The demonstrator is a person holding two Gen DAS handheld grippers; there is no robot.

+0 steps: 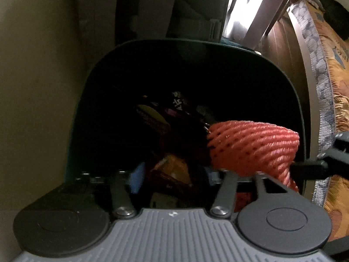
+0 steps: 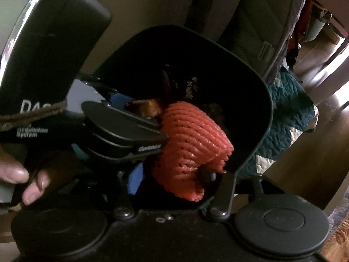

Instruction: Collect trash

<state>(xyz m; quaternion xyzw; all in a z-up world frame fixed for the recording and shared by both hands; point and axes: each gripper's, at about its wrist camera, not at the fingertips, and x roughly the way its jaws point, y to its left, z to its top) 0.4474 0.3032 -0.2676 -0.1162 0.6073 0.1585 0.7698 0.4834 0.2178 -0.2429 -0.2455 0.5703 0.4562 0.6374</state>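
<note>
Dim room, tan wall (image 1: 39, 69) behind the dark bin (image 1: 290, 91), wooden floor (image 2: 327, 100) to the right of it. Leaning above the bin, a grey backpack (image 2: 257, 17); just right of the bin, a teal quilted cloth (image 2: 288, 104); further right, a patterned orange spread (image 1: 336, 83). Inside the bin, wrappers (dark, hard to make out) and a red foam net (image 1: 250, 146) at the right side, resting on top. Left gripper (image 2: 134, 152) over the bin's left side, jaws apart, net beside but unpinched. Right gripper (image 2: 174, 181) above the near rim, jaws parted, net lying loose between. Fingers (image 2: 28, 179) on the left gripper's handle.
</note>
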